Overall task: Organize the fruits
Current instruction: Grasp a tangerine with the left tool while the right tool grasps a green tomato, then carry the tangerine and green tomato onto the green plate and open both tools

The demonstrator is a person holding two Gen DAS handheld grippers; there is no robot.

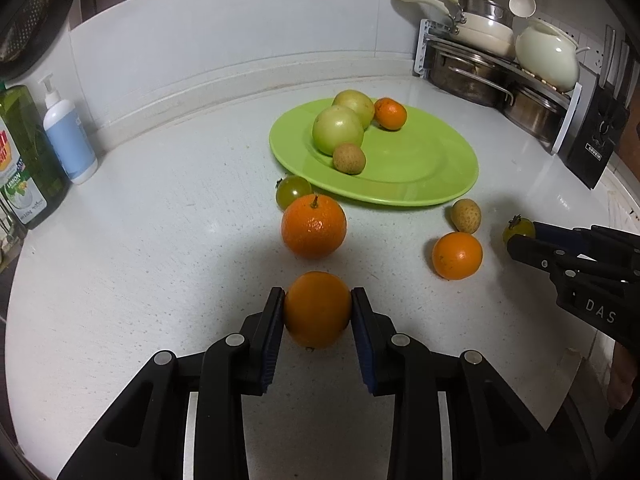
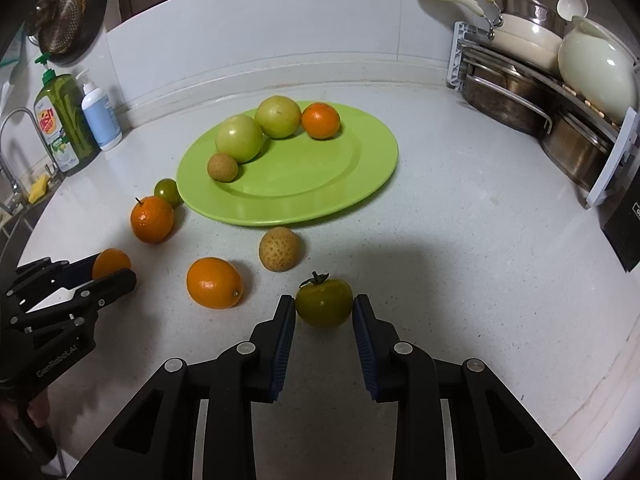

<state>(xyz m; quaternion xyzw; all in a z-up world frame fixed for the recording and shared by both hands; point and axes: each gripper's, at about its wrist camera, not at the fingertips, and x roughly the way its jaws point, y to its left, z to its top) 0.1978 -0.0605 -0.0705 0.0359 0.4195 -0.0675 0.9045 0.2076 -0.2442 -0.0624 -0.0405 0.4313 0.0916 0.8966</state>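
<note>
Left gripper fingers pinch an orange low centre on the worktop; right gripper, marked "DAS", clamps a green tomato. Upper-left bottle reads "LEMON".

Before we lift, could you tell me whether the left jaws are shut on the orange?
Shut on it: both pads of the left gripper press the orange's sides.

Oranges: four, one on plate, three on counter.
Large pale green fruits: two, both on plate.
Small brown rough-skinned fruits: two, one on plate, one off.
Small green tomatoes: two, both on counter.
Green plate: one.
Grippers: two.
</note>
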